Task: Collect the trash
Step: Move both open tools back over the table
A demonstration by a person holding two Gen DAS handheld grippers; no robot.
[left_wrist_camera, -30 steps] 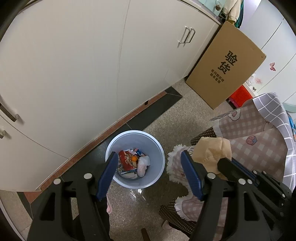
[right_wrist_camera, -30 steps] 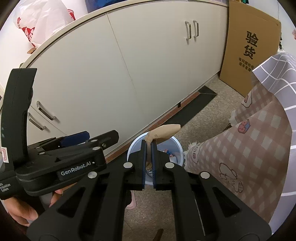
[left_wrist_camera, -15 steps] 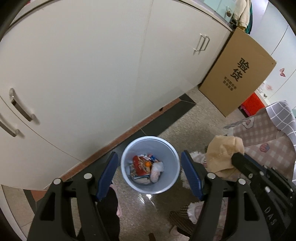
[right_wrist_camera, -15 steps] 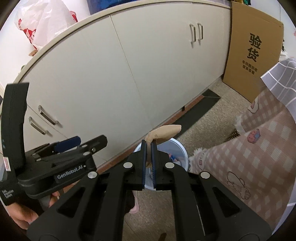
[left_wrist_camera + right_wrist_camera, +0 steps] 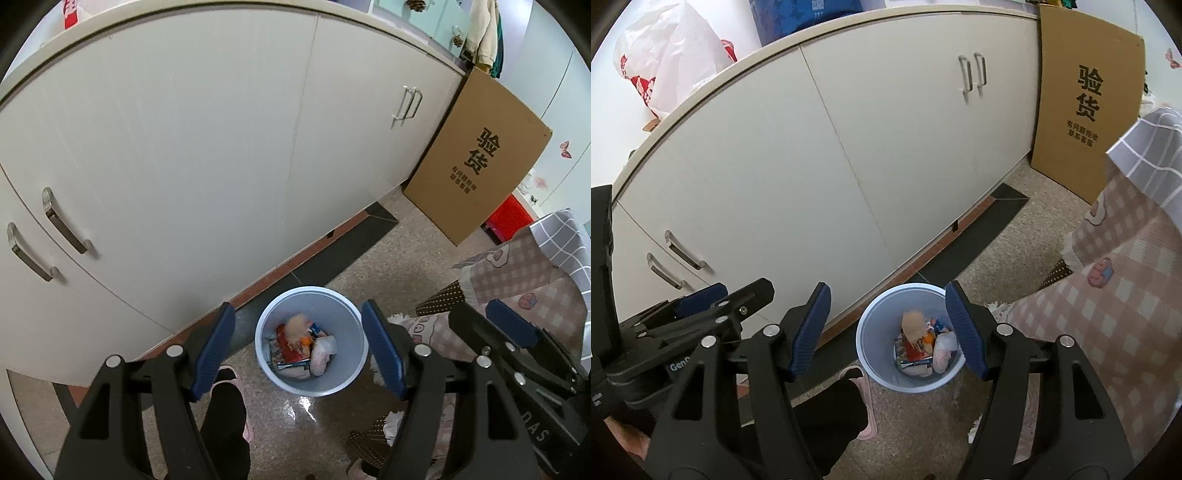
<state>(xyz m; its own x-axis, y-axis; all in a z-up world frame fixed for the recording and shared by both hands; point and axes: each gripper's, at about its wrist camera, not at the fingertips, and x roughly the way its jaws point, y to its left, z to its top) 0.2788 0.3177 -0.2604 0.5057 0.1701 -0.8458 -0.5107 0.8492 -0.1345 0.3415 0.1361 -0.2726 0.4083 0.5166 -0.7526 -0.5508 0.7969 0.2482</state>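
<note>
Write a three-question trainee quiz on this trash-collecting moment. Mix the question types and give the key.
1. True or false: the tan scrap lies inside the blue bin.
2. What stands against the cabinet's far end? A) a broom B) a cardboard box C) a ladder
3. Fill in: nothing sits between the fingers of the left gripper or the right gripper; the right's jaws are ____.

Key: 1 true; 2 B; 3 opening

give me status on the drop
Right gripper jaws opening, nothing between. Left gripper open, empty. Tan wrapper lying in bin. Nothing blocking.
</note>
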